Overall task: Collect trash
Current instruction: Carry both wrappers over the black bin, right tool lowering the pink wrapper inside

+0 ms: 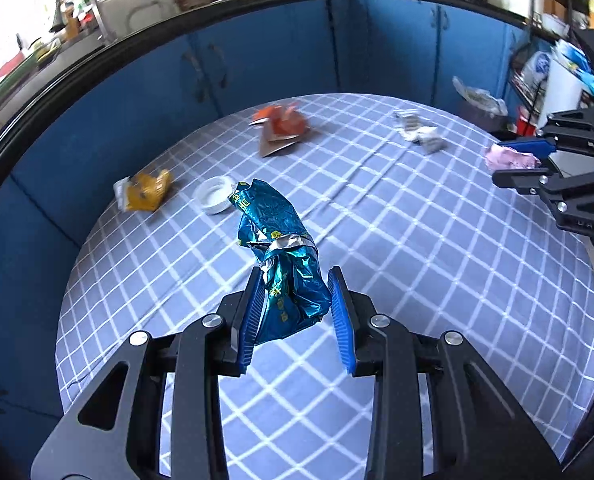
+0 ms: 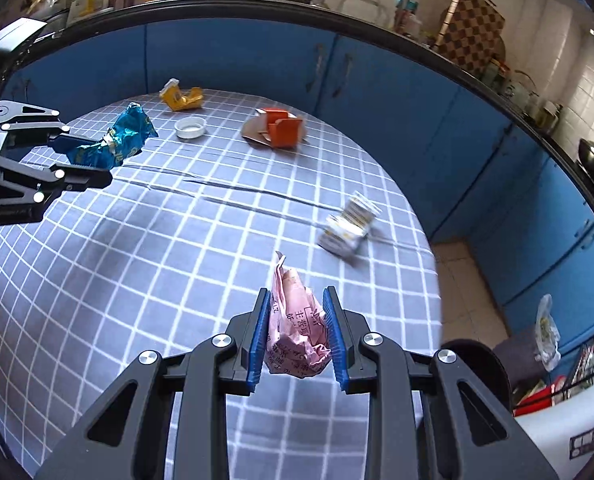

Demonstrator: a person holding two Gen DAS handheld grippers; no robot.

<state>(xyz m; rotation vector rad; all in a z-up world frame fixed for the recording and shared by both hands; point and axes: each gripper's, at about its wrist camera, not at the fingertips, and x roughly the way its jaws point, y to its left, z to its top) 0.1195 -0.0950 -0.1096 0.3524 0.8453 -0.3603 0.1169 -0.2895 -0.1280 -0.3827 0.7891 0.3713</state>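
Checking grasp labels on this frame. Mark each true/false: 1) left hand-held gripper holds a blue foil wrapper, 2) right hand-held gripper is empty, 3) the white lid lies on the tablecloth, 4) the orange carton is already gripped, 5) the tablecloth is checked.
1) True: the left hand-held gripper is shut on the blue foil wrapper.
2) False: the right hand-held gripper is shut on crumpled pink paper.
3) True: the white lid lies on the tablecloth.
4) False: the orange carton lies on the cloth, apart from both grippers.
5) True: blue-grey with white grid lines.
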